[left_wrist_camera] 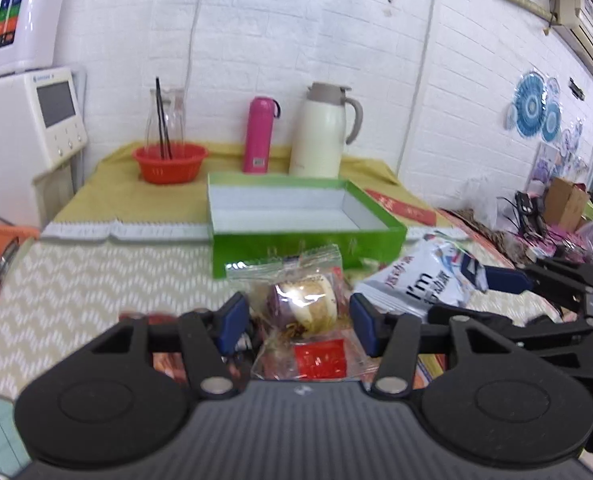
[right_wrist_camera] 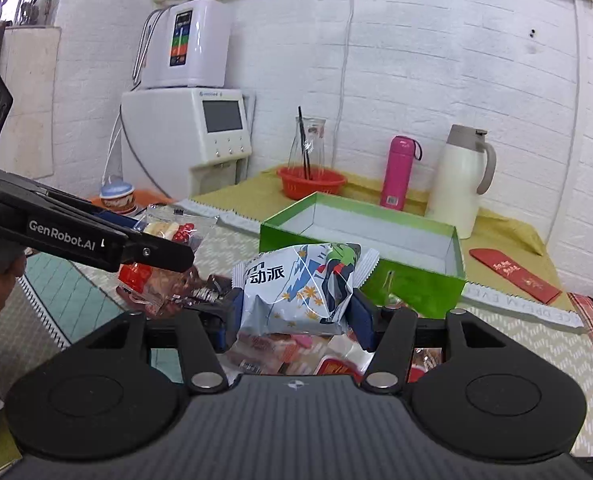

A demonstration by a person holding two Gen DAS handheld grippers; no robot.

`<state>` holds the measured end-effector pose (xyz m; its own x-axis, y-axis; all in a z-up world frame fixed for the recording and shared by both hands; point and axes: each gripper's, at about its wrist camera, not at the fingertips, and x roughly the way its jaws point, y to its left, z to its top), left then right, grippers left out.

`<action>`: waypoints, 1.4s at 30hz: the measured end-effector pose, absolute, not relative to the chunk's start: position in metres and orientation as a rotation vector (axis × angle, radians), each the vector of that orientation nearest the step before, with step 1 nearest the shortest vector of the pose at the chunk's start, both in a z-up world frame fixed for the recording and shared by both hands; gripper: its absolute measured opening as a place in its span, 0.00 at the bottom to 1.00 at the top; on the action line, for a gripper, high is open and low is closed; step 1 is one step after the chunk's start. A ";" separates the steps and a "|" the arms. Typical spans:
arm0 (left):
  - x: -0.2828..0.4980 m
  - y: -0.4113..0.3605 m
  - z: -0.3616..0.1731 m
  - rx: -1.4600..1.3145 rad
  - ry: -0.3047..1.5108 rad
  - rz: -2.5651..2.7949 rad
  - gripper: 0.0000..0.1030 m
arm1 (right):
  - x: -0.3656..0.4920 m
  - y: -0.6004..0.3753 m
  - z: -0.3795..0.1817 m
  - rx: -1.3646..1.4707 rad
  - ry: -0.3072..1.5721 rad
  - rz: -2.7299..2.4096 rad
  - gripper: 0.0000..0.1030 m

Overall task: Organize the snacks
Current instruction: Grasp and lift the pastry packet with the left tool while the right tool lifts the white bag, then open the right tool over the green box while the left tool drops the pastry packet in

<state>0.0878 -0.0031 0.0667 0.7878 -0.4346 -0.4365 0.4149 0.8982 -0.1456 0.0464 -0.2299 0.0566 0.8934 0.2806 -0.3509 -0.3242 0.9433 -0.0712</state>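
Note:
My left gripper [left_wrist_camera: 300,316] is shut on a clear-wrapped pastry snack [left_wrist_camera: 308,300], held just above a pile of wrapped snacks [left_wrist_camera: 320,360]. My right gripper [right_wrist_camera: 292,312] is shut on a white and blue snack bag [right_wrist_camera: 300,292]; the bag also shows in the left wrist view [left_wrist_camera: 420,280]. An empty green box [left_wrist_camera: 296,216] with a white inside stands open just beyond both; it also shows in the right wrist view [right_wrist_camera: 376,248]. The left gripper shows at the left of the right wrist view, holding its pastry [right_wrist_camera: 172,232].
A red basket [left_wrist_camera: 170,160], a glass carafe [left_wrist_camera: 164,120], a pink flask [left_wrist_camera: 258,140] and a cream thermos jug [left_wrist_camera: 322,132] stand along the wall behind the box. A red envelope [right_wrist_camera: 516,276] lies right of the box. White appliances [right_wrist_camera: 188,128] stand left.

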 end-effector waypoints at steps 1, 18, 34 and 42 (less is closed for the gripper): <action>0.095 -0.004 0.072 -0.045 0.471 -0.452 0.53 | 0.051 -0.232 0.059 -0.124 0.337 0.309 0.90; 0.259 -0.053 0.085 -0.075 0.530 -0.360 0.53 | 0.201 -0.288 0.057 0.024 0.411 0.165 0.88; 0.326 -0.086 0.047 -0.036 0.595 -0.318 0.67 | 0.278 -0.296 0.016 0.069 0.553 0.170 0.90; 0.318 -0.080 0.050 -0.070 0.548 -0.266 0.99 | 0.257 -0.278 0.023 -0.118 0.441 0.199 1.00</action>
<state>0.3185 -0.0796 0.0499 0.8199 -0.2686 -0.5056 0.2314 0.9632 -0.1365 0.2571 -0.2785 0.0227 0.8855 0.1656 -0.4342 -0.2167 0.9737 -0.0705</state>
